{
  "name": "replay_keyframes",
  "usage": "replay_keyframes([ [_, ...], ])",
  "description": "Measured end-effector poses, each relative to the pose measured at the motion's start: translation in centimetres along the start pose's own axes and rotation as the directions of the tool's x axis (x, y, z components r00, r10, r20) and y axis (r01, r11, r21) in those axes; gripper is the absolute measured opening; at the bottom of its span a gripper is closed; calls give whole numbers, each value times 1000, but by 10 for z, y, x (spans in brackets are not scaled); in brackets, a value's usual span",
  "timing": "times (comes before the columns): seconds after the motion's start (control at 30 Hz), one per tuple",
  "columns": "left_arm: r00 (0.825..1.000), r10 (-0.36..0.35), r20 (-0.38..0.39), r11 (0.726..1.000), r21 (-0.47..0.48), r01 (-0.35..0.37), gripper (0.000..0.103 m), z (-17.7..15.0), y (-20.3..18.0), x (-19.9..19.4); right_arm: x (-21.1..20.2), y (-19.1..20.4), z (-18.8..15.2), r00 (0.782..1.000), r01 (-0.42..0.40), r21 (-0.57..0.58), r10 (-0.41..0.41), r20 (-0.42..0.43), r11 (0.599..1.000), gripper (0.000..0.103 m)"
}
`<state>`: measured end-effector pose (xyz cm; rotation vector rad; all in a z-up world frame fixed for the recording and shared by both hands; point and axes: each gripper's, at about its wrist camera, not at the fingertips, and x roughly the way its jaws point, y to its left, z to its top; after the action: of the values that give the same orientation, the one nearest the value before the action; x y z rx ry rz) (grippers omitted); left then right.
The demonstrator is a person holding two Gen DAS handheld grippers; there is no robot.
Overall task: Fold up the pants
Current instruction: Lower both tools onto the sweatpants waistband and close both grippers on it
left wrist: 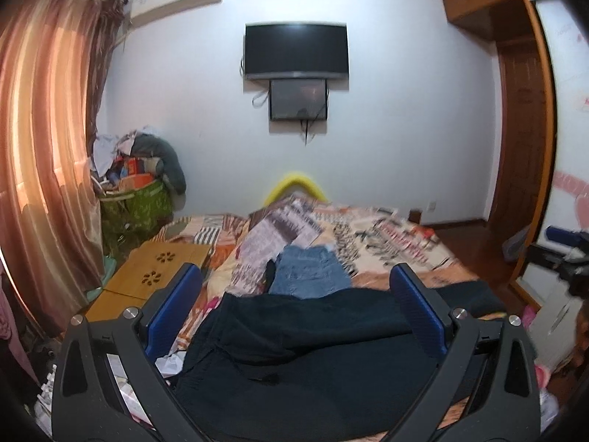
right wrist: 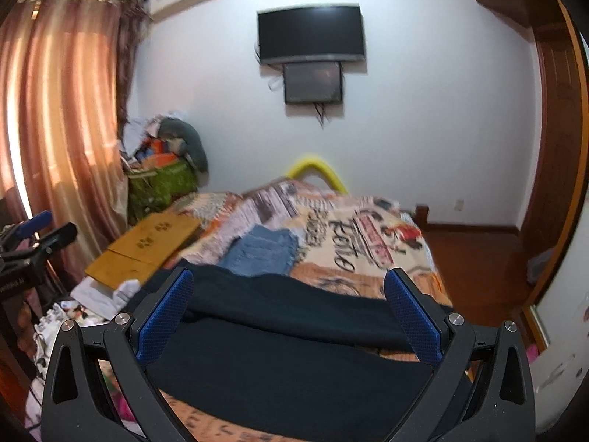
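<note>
1. Directly ahead of both cameras, dark pants [left wrist: 313,335] lie spread on a bed [left wrist: 397,243] covered with a busy printed quilt.
2. Seen from the left wrist, the left gripper [left wrist: 294,313] has its blue-padded fingers [left wrist: 173,313] spread wide, holding nothing; the dark cloth lies below and between them, and whether they touch it cannot be told.
3. Seen from the right wrist, the right gripper [right wrist: 291,316] is likewise spread wide and holds nothing, with the same cloth filling the gap beneath.
4. The pants' long axis appears to run side to side across both views, crosswise to the way the fingers point. In the left view a fold or crease runs diagonally through the cloth.
5. Neither gripper looks clearly nearer; each sits over its own part of the garment, so a two-handed pinch seems the likely next step.
6. Beyond the dark pants lies a folded denim garment [left wrist: 309,272], just past their far edge.
7. A wooden lap desk [left wrist: 158,269] rests on the bed's left side. A dark wall television [left wrist: 296,49] hangs on the far wall.
</note>
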<state>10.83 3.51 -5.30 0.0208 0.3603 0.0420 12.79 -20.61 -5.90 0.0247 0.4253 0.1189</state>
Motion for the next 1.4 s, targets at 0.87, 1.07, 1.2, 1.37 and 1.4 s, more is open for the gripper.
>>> replay_keyframes([
  [0.87, 830, 112, -546, 989, -17, -145, 89, -90, 142, 348, 205, -124, -38, 903, 90, 71, -51, -426, 993, 103],
  [1.07, 753, 86, -652, 993, -7, -120, 71, -114, 141, 405, 255, -128, -52, 870, 24, 24, -9, -494, 999, 97],
  [1.2, 676, 78, -732, 993, -2, -116, 57, -138, 147, 437, 283, -123, -63, 835, -41, 7, 38, -549, 999, 85],
  [1.37, 685, 51, -727, 992, -41, -118, 49, -143, 155, 446, 306, -111, -83, 814, -90, -78, 28, -580, 993, 72],
  [1.4, 688, 40, -725, 993, -48, -108, 38, -143, 154, 448, 305, -108, -83, 821, -96, -91, 27, -570, 991, 69],
])
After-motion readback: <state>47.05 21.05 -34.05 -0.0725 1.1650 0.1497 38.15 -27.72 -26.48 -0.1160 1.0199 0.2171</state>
